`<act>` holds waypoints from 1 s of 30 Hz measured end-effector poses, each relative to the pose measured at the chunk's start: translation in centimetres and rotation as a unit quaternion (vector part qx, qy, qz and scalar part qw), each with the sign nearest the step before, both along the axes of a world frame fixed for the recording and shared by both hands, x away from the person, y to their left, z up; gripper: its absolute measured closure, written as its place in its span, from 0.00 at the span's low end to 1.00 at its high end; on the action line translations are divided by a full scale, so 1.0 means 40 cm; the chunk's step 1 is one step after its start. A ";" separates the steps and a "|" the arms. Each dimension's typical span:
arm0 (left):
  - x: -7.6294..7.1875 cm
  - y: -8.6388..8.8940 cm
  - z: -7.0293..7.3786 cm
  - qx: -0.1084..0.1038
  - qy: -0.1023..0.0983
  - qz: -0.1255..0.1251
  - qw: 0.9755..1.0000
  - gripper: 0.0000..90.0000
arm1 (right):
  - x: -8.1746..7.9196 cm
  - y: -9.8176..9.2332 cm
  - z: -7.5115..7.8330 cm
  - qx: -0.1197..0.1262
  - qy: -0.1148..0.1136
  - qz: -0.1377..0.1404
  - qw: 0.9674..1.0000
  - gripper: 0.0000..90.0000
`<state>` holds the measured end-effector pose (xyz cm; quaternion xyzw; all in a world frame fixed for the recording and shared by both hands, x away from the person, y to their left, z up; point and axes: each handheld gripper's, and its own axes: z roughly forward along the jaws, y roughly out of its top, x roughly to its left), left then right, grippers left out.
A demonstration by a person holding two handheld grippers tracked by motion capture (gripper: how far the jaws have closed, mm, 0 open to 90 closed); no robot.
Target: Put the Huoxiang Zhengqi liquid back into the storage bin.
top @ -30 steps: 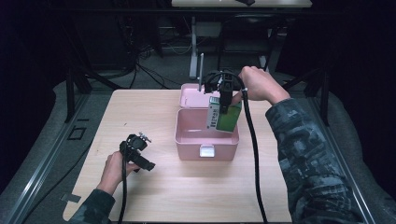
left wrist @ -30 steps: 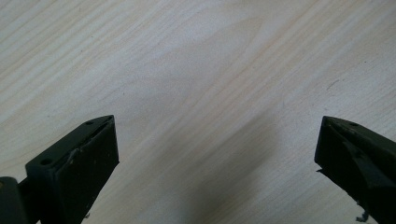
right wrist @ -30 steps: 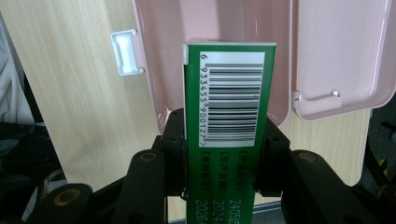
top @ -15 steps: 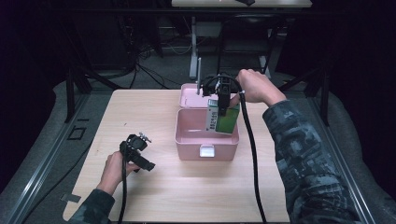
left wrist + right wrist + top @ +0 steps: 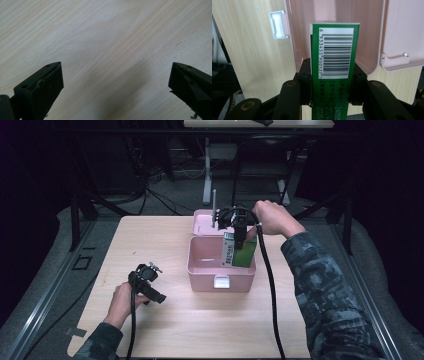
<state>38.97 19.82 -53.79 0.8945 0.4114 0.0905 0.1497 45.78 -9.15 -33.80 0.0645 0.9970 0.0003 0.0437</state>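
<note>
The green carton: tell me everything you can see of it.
The green carton is a slim rectangular box, apparently cardboard, with a white barcode label and printed text on one narrow side. The right hand-held gripper clamps it between both jaws, holding it upright with its lower end dipping into the open pink box. Whether it touches the box cannot be told.

Carton (image 5: pixel 334 67): deep green, with a white panel carrying a black barcode and digits; white lettering lower down the same face. Box (image 5: pixel 200 265): pale pink all over, white latch (image 5: pixel 221 281) at the front; its opened lid (image 5: pixel 402 32) is the same pink. Table (image 5: pixel 145 240): light wood, fine straight grain. Right gripper (image 5: pixel 332 82): black, as is the left gripper (image 5: pixel 115 87). Sleeve (image 5: pixel 325 285): dark blue-grey pixelled camouflage.
</note>
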 end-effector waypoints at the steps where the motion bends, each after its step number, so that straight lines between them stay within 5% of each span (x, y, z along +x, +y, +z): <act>1: 0.000 0.000 0.000 0.000 0.000 0.000 1.000 0.00 | 0.000 0.000 -0.004 0.000 0.002 0.000 1.000 0.70; 30: 0.001 0.001 -0.002 0.004 0.004 -0.005 1.000 0.00 | 0.001 -0.003 -0.095 -0.009 0.024 0.019 1.000 0.70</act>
